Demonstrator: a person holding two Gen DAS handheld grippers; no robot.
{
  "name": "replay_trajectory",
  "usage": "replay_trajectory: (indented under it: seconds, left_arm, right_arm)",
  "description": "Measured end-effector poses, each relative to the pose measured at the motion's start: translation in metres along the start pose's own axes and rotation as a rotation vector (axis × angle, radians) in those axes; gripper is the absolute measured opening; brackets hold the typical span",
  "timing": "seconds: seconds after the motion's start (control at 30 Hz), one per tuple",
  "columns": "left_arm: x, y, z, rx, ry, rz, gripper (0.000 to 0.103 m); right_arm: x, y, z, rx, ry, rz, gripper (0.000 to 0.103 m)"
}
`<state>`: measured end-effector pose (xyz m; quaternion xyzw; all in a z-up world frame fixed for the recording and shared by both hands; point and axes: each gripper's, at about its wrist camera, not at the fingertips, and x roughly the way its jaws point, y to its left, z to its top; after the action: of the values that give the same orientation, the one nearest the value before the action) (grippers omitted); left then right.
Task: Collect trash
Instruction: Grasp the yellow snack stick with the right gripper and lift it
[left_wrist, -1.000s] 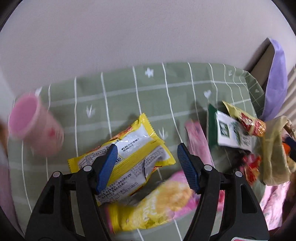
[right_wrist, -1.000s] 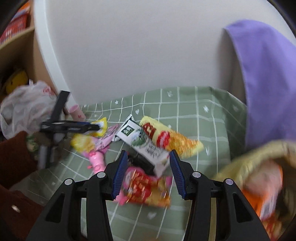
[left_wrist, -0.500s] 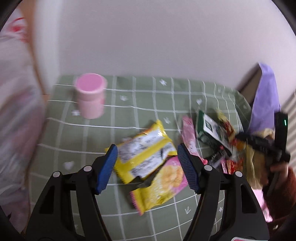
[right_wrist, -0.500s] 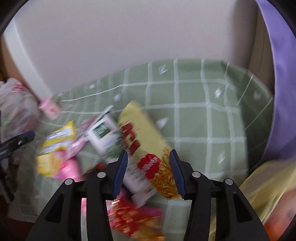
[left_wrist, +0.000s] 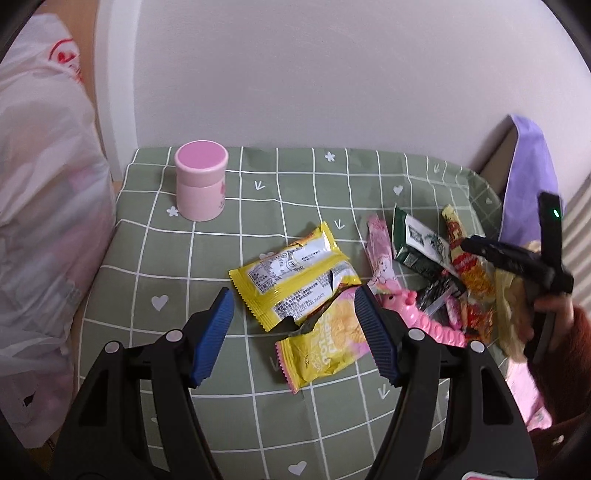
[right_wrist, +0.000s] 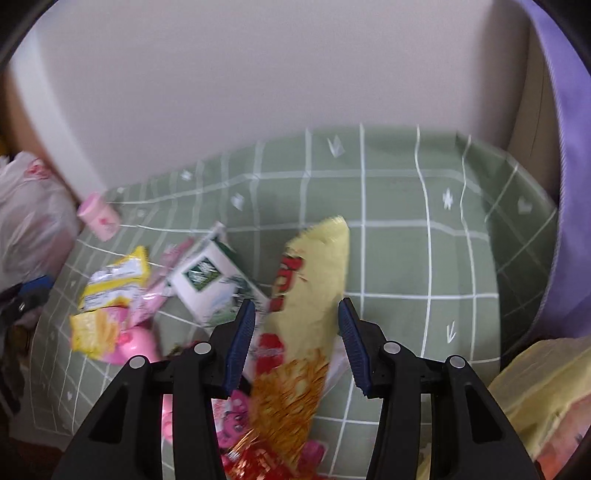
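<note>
Snack wrappers lie on a green checked tablecloth (left_wrist: 221, 240). My left gripper (left_wrist: 295, 332) is open above a torn yellow wrapper (left_wrist: 295, 273) and a yellow-pink packet (left_wrist: 325, 350). My right gripper (right_wrist: 297, 339) is open, its jaws on either side of a long yellow noodle packet (right_wrist: 310, 295), apart from it. A green-white packet (right_wrist: 210, 284) lies just left of it. In the left wrist view the right gripper (left_wrist: 517, 258) hovers over the wrapper pile at the right.
A pink lidded cup (left_wrist: 200, 180) stands at the table's back left. A white plastic bag (left_wrist: 40, 221) hangs at the left. A yellow bag (right_wrist: 546, 398) with wrappers sits at the right, and purple cloth (right_wrist: 569, 184) behind it. A white wall lies beyond.
My left gripper has pulled back and up, showing more of the table. My right gripper has moved in over the yellow noodle packet.
</note>
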<state>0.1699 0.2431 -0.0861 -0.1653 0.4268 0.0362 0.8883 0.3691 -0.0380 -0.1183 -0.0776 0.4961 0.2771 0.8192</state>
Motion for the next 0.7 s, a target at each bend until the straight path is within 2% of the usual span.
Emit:
replay_trajectory:
  seconds: [0.03, 0.13, 0.23, 0.4, 0.5, 0.6, 0.63, 0.7]
  left_arm:
    - [0.001, -0.002, -0.001, 0.019, 0.004, 0.009, 0.064]
    - [0.005, -0.005, -0.005, 0.057, 0.016, 0.016, 0.070]
    - [0.012, -0.005, -0.008, 0.075, 0.037, -0.002, 0.070]
    - [0.026, -0.010, -0.013, 0.121, 0.079, -0.027, 0.070]
    - [0.039, -0.013, -0.018, 0.112, 0.148, -0.081, 0.070]
    - [0.042, -0.031, -0.026, 0.153, 0.222, -0.213, 0.070]
    - [0.039, -0.040, -0.029, 0.191, 0.224, -0.226, 0.070]
    - [0.035, -0.049, -0.030, 0.236, 0.209, -0.198, 0.070]
  right_arm:
    - [0.007, -0.003, 0.000, 0.007, 0.036, 0.023, 0.032]
    - [-0.003, 0.004, -0.009, -0.012, 0.014, 0.093, 0.025]
    - [-0.034, 0.013, -0.020, -0.051, -0.059, 0.084, 0.024]
    - [-0.075, 0.009, -0.034, 0.009, -0.146, 0.132, 0.024]
    - [-0.094, 0.009, -0.041, 0.015, -0.179, 0.122, 0.024]
    - [-0.103, 0.010, -0.047, 0.006, -0.202, 0.107, 0.024]
    - [-0.104, 0.009, -0.049, 0.009, -0.203, 0.102, 0.024]
    - [-0.102, 0.009, -0.053, 0.022, -0.205, 0.090, 0.024]
